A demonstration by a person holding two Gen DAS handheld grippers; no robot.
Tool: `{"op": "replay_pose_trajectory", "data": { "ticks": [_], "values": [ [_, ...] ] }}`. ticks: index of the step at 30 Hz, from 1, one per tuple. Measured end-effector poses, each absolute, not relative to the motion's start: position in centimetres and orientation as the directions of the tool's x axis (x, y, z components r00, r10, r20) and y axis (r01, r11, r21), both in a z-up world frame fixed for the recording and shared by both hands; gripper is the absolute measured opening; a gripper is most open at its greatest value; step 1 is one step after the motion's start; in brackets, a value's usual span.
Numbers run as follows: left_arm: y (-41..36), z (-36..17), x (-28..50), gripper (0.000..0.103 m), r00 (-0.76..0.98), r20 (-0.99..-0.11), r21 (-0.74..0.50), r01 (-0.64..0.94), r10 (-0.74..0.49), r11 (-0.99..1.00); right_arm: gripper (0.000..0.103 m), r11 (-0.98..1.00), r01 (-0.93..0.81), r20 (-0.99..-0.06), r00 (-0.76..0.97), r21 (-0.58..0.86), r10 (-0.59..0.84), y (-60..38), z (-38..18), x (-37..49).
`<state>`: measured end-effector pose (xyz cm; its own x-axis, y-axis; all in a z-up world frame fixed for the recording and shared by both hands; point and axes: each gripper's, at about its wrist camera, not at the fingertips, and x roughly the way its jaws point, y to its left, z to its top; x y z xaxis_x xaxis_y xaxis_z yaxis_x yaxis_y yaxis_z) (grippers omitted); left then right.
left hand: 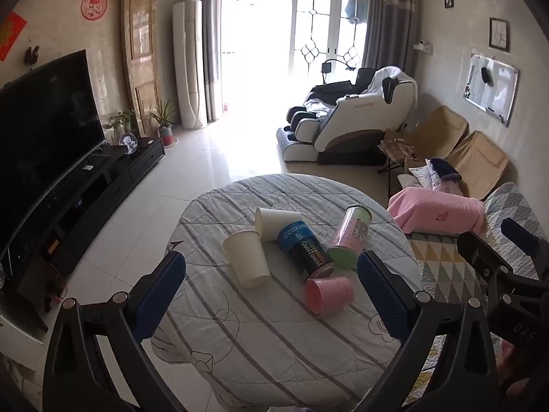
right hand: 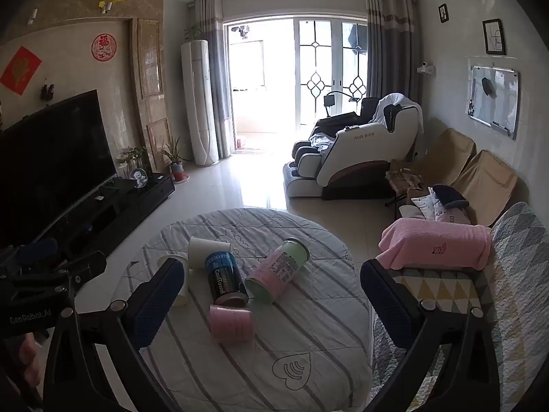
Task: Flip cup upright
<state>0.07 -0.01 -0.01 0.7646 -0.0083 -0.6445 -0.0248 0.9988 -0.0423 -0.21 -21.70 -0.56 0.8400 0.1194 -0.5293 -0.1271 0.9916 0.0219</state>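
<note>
Several cups lie on their sides on a round table with a striped cloth (left hand: 274,343). A pink cup (left hand: 329,295) (right hand: 230,323) lies nearest. Two white paper cups (left hand: 247,257) (left hand: 274,223) lie to the left; one shows in the right wrist view (right hand: 202,252). A black-and-blue CoolTowel can (left hand: 303,249) (right hand: 224,279) and a pink-and-green can (left hand: 350,237) (right hand: 278,269) lie beside them. My left gripper (left hand: 271,295) is open and empty, above the table before the cups. My right gripper (right hand: 271,295) is open and empty, to the right of the left one.
A sofa with a quilt (right hand: 480,309) and a pink towel (right hand: 435,245) stands right of the table. A TV and black cabinet (left hand: 51,144) line the left wall. A massage chair (left hand: 350,120) stands at the back. Tiled floor (left hand: 206,171) surrounds the table.
</note>
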Motion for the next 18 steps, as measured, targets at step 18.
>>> {"op": "replay_pose_trajectory", "data": {
  "ticks": [18],
  "values": [
    [0.29,0.08,0.16,0.099,0.778,-0.628,-0.044,-0.027,-0.007,0.999,0.103,0.991,-0.132,-0.516,0.848,0.017,0.122,-21.38,-0.43,-0.06]
  ]
}}
